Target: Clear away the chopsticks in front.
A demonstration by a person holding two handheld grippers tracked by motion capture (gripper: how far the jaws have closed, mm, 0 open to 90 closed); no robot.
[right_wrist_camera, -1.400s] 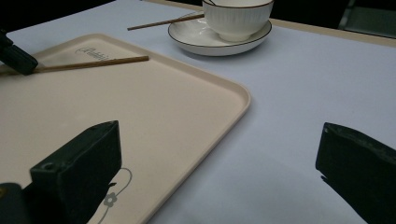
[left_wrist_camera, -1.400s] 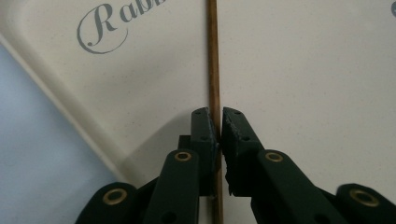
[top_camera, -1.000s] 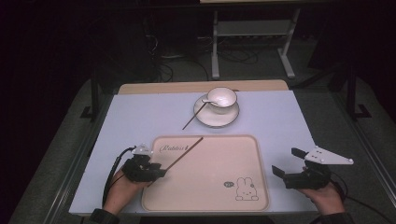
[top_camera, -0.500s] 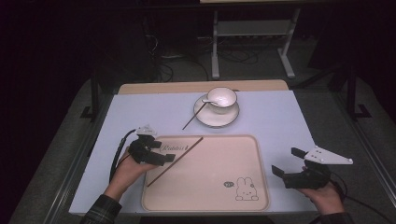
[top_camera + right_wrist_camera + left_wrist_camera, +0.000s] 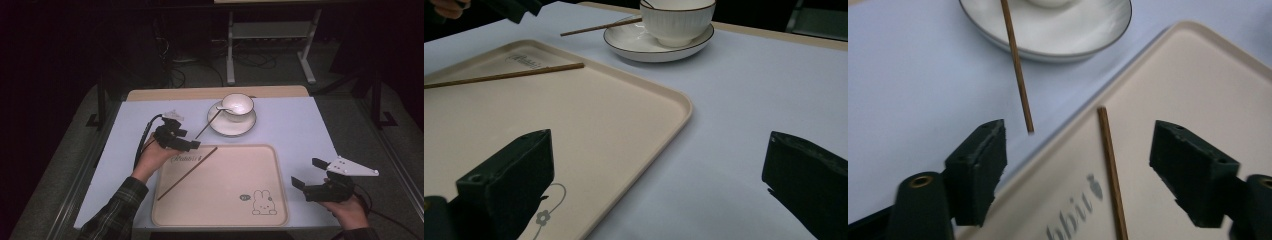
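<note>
The left gripper (image 5: 192, 145) hovers above the tray's far-left corner, carried by a hand in a plaid sleeve that enters from the lower left. Its jaws have just been closing a little yet stand apart, released, with nothing pressed between them. In the left gripper view, the upper end of one chopstick (image 5: 1110, 170) lies below the gap, apart from both jaws.

The tray (image 5: 260, 155) is beige. Script lettering is printed near its far-left corner — only the letters "bbit" can be read in the left gripper view. A rabbit drawing (image 5: 262, 203) sits near the front-right corner.

The chopstick on the tray (image 5: 187, 172) lies flat, long axis diagonal, running from near left to far right. The second chopstick (image 5: 206, 127) rests one end on the saucer (image 5: 231, 127) and slopes down to the table (image 5: 300, 120), on a similar diagonal. A white bowl (image 5: 238, 105) stands on the saucer.

The right gripper (image 5: 305, 172) is held just off the tray's right edge — jaws wide apart, empty, pointing toward the far left.
</note>
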